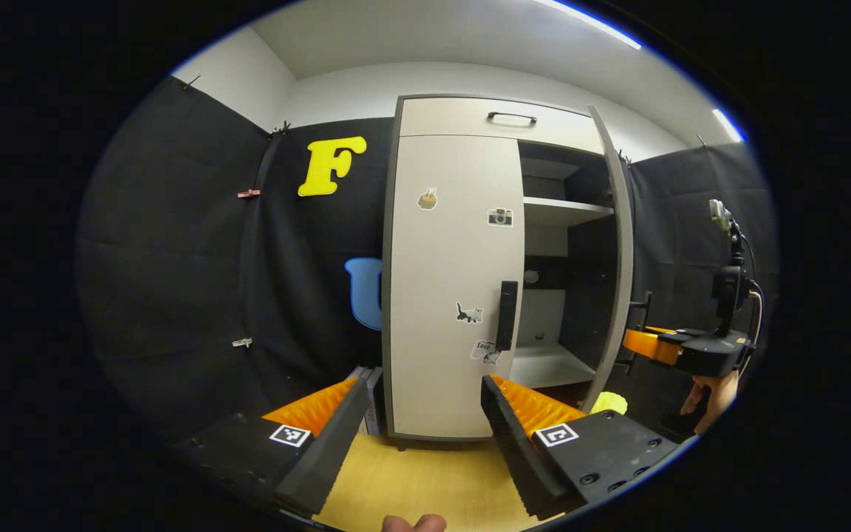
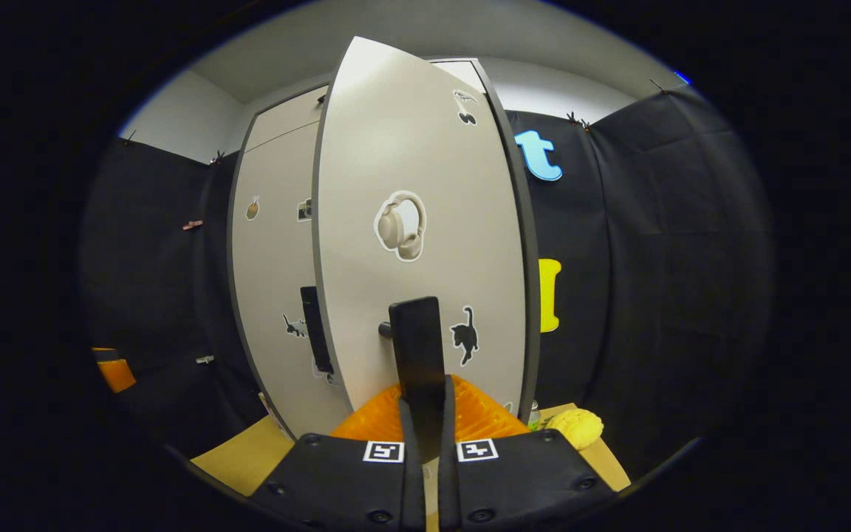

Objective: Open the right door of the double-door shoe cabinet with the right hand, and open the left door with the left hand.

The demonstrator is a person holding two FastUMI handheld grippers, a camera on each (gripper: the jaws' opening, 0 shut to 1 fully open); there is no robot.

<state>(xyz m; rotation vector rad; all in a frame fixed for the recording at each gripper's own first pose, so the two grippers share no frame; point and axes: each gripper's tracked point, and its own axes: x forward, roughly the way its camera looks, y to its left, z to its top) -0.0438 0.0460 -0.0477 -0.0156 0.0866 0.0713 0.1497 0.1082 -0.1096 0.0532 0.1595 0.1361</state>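
shoe cabinet (image 1: 455, 295) upright on the wooden desk (image 1: 425, 480), backed against the black cloth wall. right door (image 2: 418, 222) swung well out, its edge seen in the left gripper view beside bare inner shelves (image 1: 566, 210). left door (image 1: 455, 281) flush and closed, dotted with small stickers, its dark vertical left handle (image 1: 507, 315) at the inner edge. closed drawer front with a bar pull (image 1: 512, 117) across the top.

right claw (image 2: 425, 414) pressed together on the right door's dark handle (image 2: 417, 347), both fingers clamped on its sides; headphone sticker (image 2: 401, 225) and cat sticker (image 2: 465, 336) on the door face above and beside the grip. seen from the left gripper view off to the right, at the open door's outer side, with a hand (image 1: 710, 399) under its body.

left claw (image 1: 422, 414) spread apart, holding nothing, hanging short of the closed left door and facing its lower part; handle up and to the right of the gap, not touched. fingertip (image 1: 414, 523) at the bottom edge.

yellow lumpy object (image 2: 577, 427) on the desk just beside the cabinet's right foot, under the swung door. thin dark items (image 1: 370, 399) leaning at the cabinet's left foot, too hidden to tell apart.
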